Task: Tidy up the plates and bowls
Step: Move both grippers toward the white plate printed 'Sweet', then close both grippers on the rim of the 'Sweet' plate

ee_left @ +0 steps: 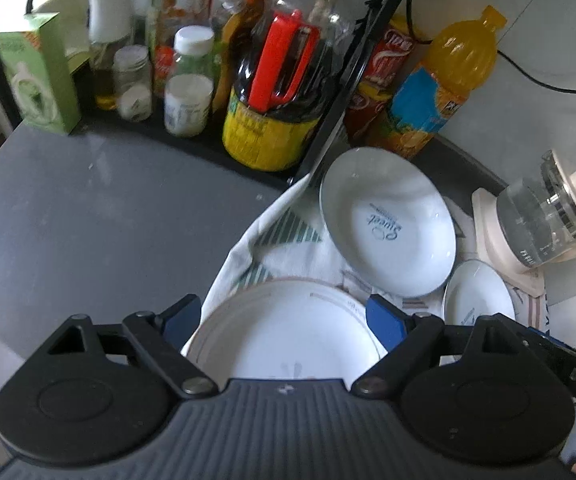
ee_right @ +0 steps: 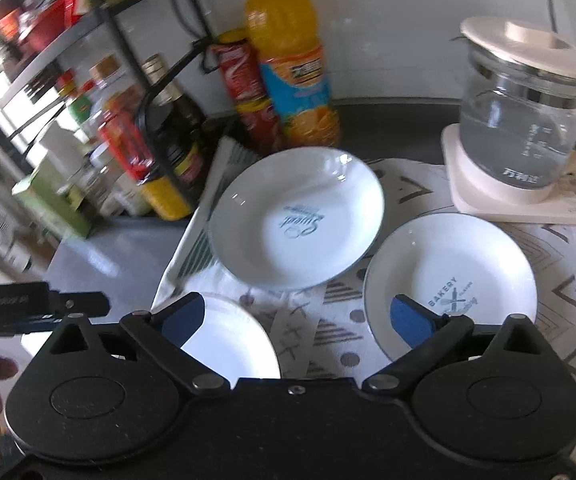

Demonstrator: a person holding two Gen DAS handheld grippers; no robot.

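While both tools hang over the patterned cloth point(ee_right: 308, 332) on the grey worktop point(ee_left: 88, 220), the left tool point(ee_left: 284, 312) stands wide open above a flat plate point(ee_left: 288, 332), gripping nothing. The right tool point(ee_right: 300, 312) is likewise spread and empty. A "Sweet" bowl point(ee_right: 296, 220) sits mid-frame, a "Bakery" bowl point(ee_right: 452, 280) at lower right, a glass kettle point(ee_right: 524, 120) at upper right.
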